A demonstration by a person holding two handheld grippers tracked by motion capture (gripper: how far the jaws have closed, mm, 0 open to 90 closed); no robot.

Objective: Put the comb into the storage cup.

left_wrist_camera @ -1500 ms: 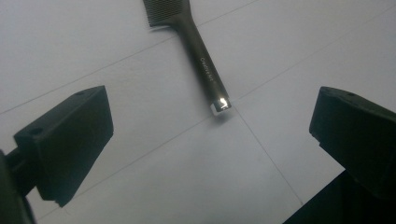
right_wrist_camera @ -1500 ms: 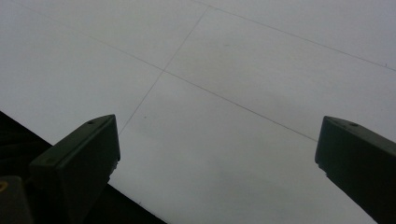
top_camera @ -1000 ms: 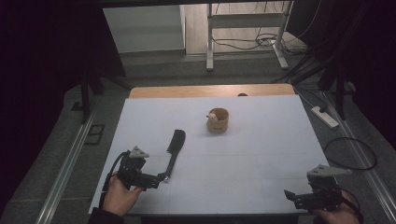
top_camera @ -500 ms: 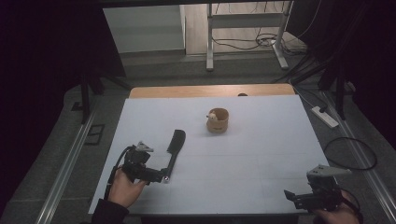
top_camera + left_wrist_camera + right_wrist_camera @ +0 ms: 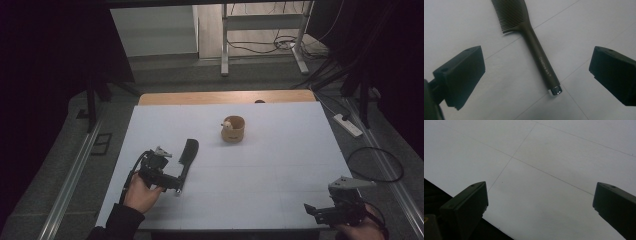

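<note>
Comb (image 5: 531,37) flat on white table (image 5: 260,170), left tool (image 5: 536,75) spread around its handle, right tool (image 5: 539,205) released, seemingly hovering.

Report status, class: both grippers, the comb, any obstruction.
Left gripper open, jaws either side of the comb handle. Right gripper open, idle at table's near edge. Wooden cup far off; nothing in the way.
</note>
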